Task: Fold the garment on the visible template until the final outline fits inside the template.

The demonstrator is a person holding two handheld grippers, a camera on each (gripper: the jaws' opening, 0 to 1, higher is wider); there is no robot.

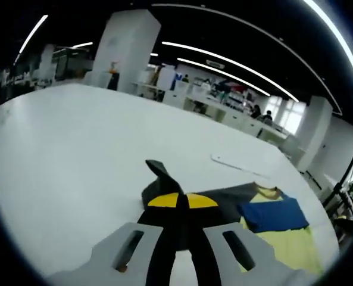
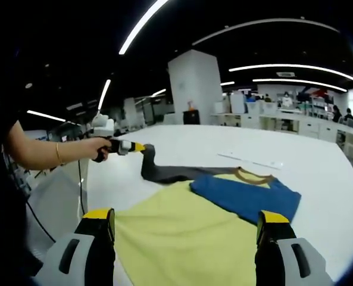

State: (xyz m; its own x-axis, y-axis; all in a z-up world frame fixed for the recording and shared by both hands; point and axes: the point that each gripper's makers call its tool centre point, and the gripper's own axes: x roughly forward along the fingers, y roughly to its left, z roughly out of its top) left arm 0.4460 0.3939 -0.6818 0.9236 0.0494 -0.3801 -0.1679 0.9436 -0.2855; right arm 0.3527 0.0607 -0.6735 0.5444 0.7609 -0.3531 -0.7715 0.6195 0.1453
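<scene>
Garment (image 2: 188, 229), a yellow shirt with a blue sleeve (image 2: 247, 196) folded across it, a grey sleeve (image 2: 164, 173) and a tan collar (image 2: 253, 174), lies flat on the white table (image 2: 319, 161), filling the lower centre of the right gripper view. In the left gripper view the same garment (image 1: 277, 238) sits at lower right, blue sleeve (image 1: 271, 214) above the yellow body. Grey sleeve runs toward frame left in the right gripper view and its end is lifted off the table, pinched in the left gripper (image 2: 141, 147), whose yellow-tipped jaws are closed on the dark cloth. Left gripper view confirms: jaws (image 1: 182, 201) pressed together at bottom centre with the grey sleeve (image 1: 161, 173) rising in a dark peak just beyond the tips. A person's hand (image 2: 99, 149) and bare forearm hold that tool at mid left of the right gripper view. Right gripper (image 2: 185, 223) hangs over the yellow body at the bottom of its view, jaws wide apart, holding nothing. A thin white strip (image 2: 250, 159) lies on the table beyond the collar, right of centre. Background: white pillar (image 2: 194, 83), ceiling light strips, desks with people far off at upper right.
</scene>
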